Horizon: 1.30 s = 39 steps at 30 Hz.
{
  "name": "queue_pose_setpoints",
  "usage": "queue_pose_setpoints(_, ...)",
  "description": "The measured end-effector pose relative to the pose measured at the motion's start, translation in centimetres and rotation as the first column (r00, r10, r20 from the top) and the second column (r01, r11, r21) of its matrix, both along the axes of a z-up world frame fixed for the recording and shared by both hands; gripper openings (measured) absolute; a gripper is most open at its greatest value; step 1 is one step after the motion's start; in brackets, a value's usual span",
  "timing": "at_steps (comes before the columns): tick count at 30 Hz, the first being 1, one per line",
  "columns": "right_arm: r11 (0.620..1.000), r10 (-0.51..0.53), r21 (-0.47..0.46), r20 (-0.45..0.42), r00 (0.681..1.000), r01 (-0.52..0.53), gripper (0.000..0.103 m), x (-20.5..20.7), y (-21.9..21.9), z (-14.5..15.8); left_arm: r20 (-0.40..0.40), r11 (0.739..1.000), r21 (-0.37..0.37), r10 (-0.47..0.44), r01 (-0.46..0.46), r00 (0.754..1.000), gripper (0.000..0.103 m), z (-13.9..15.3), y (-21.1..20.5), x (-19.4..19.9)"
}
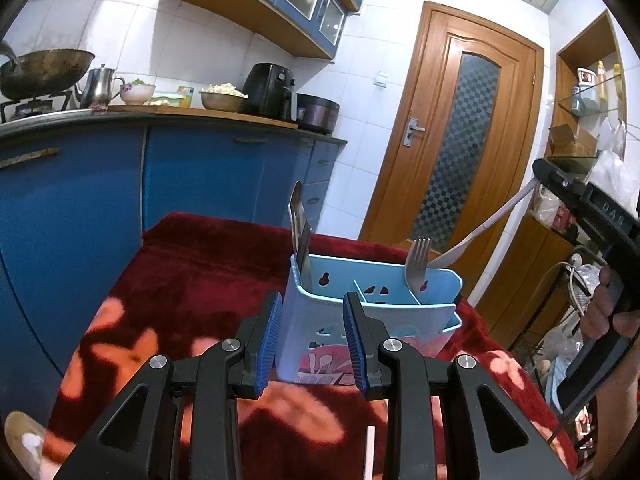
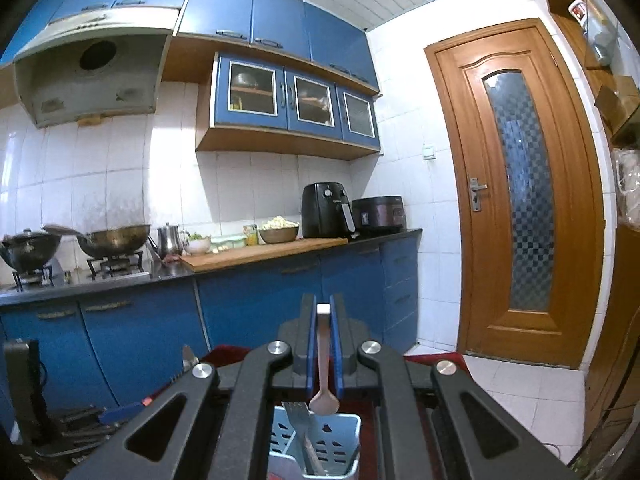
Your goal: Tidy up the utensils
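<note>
Right wrist: spoon (image 2: 323, 360) between gripper (image 2: 323, 354) pads

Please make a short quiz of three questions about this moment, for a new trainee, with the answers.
1. True or false: the right gripper is shut on the white spoon.
2. Which utensil already stands in the same end compartment of the blue caddy that the spoon's bowl is over? A knife, B fork, C chopsticks.
3. Fill in: the left gripper is ____ and holds nothing.

Key: 1 true. 2 B, the fork. 3 open.
</note>
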State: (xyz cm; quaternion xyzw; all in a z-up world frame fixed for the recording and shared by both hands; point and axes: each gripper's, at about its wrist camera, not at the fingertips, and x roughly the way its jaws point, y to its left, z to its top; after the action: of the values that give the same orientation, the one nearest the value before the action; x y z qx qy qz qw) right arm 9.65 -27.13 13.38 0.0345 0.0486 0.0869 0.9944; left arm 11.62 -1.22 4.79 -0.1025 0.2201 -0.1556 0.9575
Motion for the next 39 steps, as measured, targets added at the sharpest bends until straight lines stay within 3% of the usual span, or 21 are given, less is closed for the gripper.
queue_pose_setpoints(8,0.997,-0.049,0.06,0.037,0.998,0.046,0.008,-0.8,-1.3,0.4,-0.006,1.0,0.008,0.004,-0.004,1.0,0.032,-0.3,0.3,-0.1)
queue_pose_setpoints(17,0.999,-0.035,0.029,0.049,0.998,0.034,0.008,-1.1,-0.7,0.8,-0.022,1.0,0.006,0.001,-0.001,1.0,0.032,-0.7,0.1,0.2)
queue_pose_setpoints(25,0.999,-0.027,0.041,0.004,1.0,0.027,0.008,1.0,-0.3,-0.7,-0.032,1.0,0.007,-0.006,0.006,0.999,0.032,-1.0,0.0,0.3)
queue_pose_setpoints(31,1.0,0.01,0.025,-0.133,0.991,-0.007,0.009,4.4,0.4,-4.5,-0.047,1.0,0.012,-0.017,0.018,0.999,0.032,-1.4,-0.3,0.3)
queue_pose_setpoints(32,0.999,0.027,0.03,-0.169,0.985,-0.023,0.011,4.9,0.5,-5.2,-0.052,1.0,0.015,-0.019,0.02,0.998,0.032,-1.5,-0.4,0.3)
queue_pose_setpoints(34,0.998,0.033,0.05,-0.215,0.976,-0.023,0.042,5.4,0.4,-6.4,-0.056,1.0,0.02,-0.022,0.023,0.998,0.032,-1.6,-0.5,0.2)
queue_pose_setpoints(35,0.997,0.05,0.072,-0.222,0.974,-0.035,0.046,5.3,0.2,-6.8,-0.057,0.999,0.022,-0.024,0.025,0.998,0.032,-1.6,-0.5,0.2)
queue_pose_setpoints(39,0.994,0.057,0.102,-0.203,0.978,-0.037,0.047,4.1,-0.2,-7.0,-0.068,0.999,0.039,-0.031,0.033,0.997,0.032,-1.8,-0.7,0.1)
